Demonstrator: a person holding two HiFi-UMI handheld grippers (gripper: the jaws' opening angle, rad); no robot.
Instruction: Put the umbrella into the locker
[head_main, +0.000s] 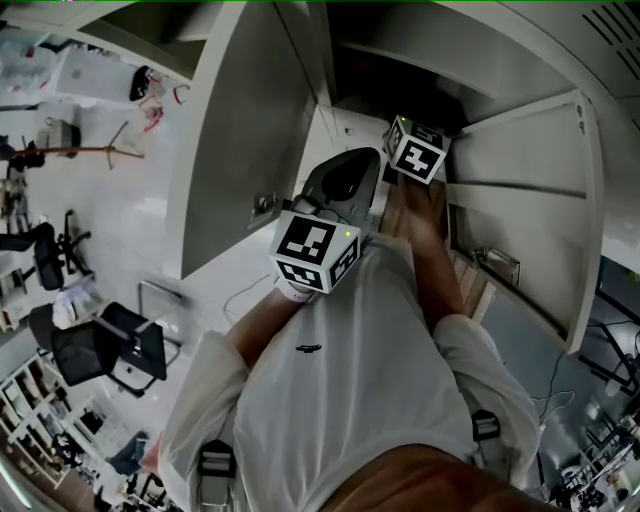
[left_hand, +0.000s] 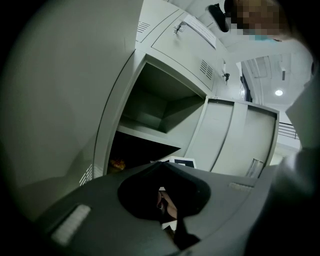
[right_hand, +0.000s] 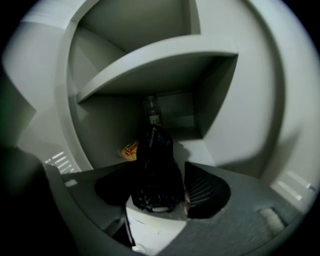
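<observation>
Black folded umbrella (right_hand: 155, 170) is pinched in the right gripper (right_hand: 157, 189), pointing into the grey locker (right_hand: 235, 115) toward a bottle (right_hand: 152, 111) and a yellow packet (right_hand: 130, 149) at its back. Left gripper (left_hand: 162, 195) has its jaws pressed together, empty.

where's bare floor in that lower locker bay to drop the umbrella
The bare floor is to the right of the umbrella, up to the bay's right side. The back left is crowded: a bottle stands at the rear and a yellow packet lies left.

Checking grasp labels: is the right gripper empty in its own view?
No: the right gripper clamps a black folded umbrella that points into the open locker.
</observation>
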